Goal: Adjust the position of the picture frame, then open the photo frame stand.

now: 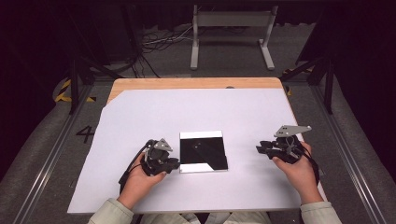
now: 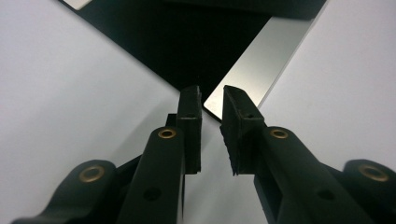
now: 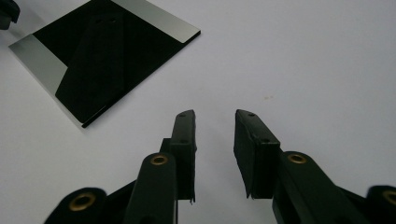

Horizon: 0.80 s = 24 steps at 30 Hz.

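Note:
A square, shiny dark plate (image 1: 203, 150) with pale strips along two edges lies flat in the middle of the white sheet. My left gripper (image 1: 176, 163) rests at the plate's near left corner. In the left gripper view the jaws (image 2: 211, 93) stand a little apart, with the corner of the plate (image 2: 187, 42) just past their tips and nothing pressed between the pads. My right gripper (image 1: 259, 148) sits on the sheet well to the right of the plate, pointing toward it. Its jaws (image 3: 214, 116) are open and empty, and the plate (image 3: 107, 51) lies ahead to their left.
The white sheet (image 1: 140, 116) covers most of a wooden table whose far edge (image 1: 196, 83) shows bare. Beyond the table a grey metal stand (image 1: 231, 32) and cables (image 1: 159, 42) lie on the floor. Both forearms enter from the near edge.

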{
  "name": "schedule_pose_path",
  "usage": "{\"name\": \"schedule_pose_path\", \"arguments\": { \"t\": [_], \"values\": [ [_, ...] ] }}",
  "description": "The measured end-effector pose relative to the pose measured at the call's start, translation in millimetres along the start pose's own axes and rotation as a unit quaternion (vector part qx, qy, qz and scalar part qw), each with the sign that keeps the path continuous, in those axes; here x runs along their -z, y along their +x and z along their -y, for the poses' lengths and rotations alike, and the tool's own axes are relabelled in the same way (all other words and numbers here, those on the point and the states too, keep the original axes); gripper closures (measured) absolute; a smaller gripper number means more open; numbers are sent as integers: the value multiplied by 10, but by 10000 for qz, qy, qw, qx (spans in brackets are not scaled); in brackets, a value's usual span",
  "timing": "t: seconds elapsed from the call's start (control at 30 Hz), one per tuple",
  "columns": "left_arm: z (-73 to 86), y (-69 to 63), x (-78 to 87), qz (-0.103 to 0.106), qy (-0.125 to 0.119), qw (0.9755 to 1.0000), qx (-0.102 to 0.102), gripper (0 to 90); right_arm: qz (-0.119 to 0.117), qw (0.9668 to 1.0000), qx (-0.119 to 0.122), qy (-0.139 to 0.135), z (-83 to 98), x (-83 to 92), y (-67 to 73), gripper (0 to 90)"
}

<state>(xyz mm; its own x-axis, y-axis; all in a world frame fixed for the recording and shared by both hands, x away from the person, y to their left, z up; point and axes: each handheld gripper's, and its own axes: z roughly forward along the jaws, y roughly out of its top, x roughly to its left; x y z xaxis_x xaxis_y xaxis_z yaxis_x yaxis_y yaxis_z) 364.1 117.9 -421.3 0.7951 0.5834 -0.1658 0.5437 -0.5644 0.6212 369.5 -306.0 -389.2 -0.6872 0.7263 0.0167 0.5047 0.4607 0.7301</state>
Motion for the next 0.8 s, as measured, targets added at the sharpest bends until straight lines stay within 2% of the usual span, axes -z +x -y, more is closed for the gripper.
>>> {"name": "schedule_pose_path", "arguments": {
  "t": [0.2, 0.3, 0.5, 0.67, 0.8],
  "values": [
    [-2, 26, 112, -32, -66, 10000, -14, 734, -82, 9999, 63, 39, -25, -7, 66, 695],
    [-1, 54, 226, -84, -123, 9999, -20, 712, -151, 9998, 137, 40, -58, -8, 123, 694],
    [6, 81, 297, -113, -176, 9998, 25, 679, -270, 9993, 240, 94, -98, -22, 207, 694],
    [-2, 84, 314, -12, -191, 9998, 15, 680, -431, 9980, 396, 234, -168, -64, 338, 687],
    [-29, 35, 280, 83, -142, 9998, -80, 683, -557, 9965, 481, 397, -196, -129, 432, 681]
  ]
}}
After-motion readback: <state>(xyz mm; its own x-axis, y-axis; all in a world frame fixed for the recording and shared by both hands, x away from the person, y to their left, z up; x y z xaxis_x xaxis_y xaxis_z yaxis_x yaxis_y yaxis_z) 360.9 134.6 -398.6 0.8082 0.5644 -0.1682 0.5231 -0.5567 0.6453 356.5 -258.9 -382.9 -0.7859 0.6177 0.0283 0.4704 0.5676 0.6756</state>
